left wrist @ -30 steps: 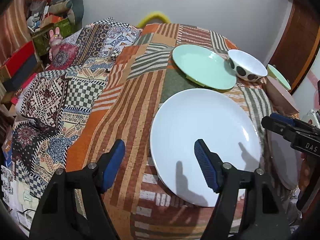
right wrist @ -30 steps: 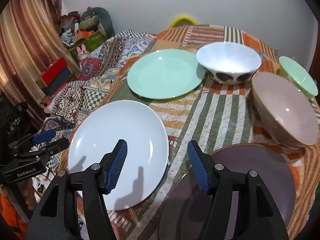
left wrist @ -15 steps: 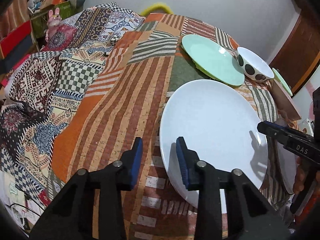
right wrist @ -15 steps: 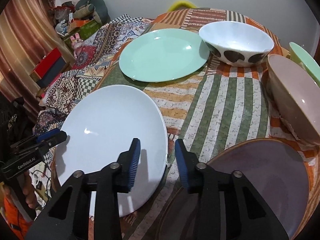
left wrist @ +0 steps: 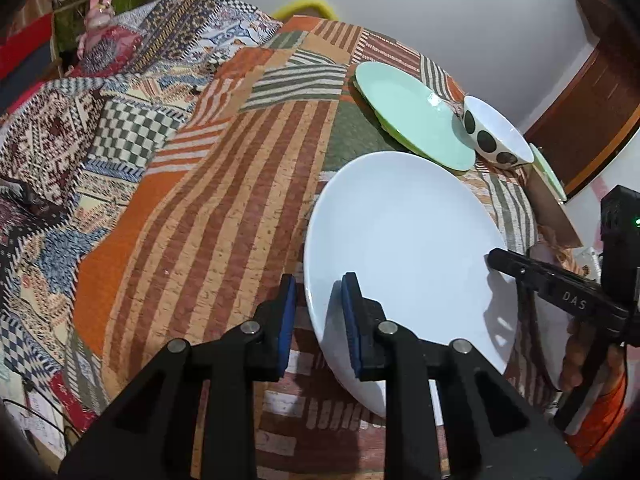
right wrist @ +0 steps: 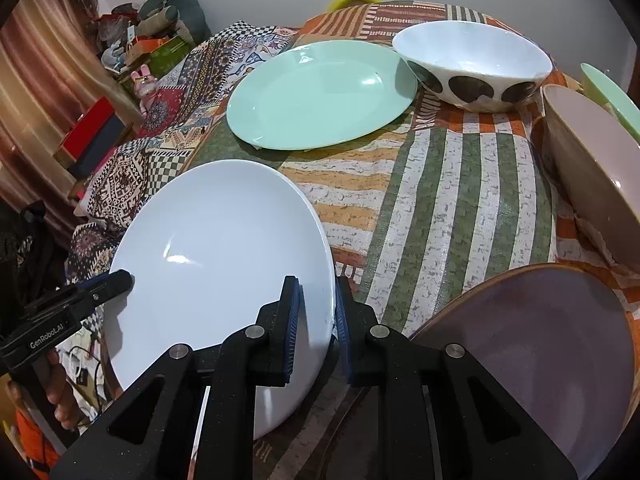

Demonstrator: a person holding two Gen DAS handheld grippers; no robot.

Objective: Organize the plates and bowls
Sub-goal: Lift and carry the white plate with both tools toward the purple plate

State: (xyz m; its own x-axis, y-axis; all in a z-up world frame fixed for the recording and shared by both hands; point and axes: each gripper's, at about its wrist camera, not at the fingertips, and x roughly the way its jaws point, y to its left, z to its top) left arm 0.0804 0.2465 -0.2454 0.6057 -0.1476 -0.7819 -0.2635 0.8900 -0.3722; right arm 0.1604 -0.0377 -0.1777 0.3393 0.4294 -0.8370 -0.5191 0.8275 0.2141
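The table (right wrist: 440, 208), spread with a patchwork cloth of stripes and checks, carried all the crockery. Nearest the person lay the white plate (right wrist: 224, 248), the largest piece in hand, its rim overhanging the near edge of the table enough for tongs to reach under it. Beside it to the right sat a brown-rimmed mauve plate (right wrist: 540, 340), and behind them a mint-green plate (right wrist: 320, 96). Three bowls stood along the far right: a white bowl with dark spots (right wrist: 472, 64) just beside the green plate, a beige bowl (right wrist: 600, 176), and only the edge of a green bowl (right wrist: 612, 92) showing behind it.

Both tongs worked the white plate from opposite sides, which I judged a sensible way to lift something so wide and flat without tipping it. The right tongs (right wrist: 316, 316) had closed onto the plate's right rim, one pad above and one below. The left tongs (left wrist: 318, 320) straddled the left rim and the jaws were closing, the pad over the plate's face already on it while the outer pad looked a little short of contact.

With both rims caught, the likely step was raising the white plate to stack it with another plate.
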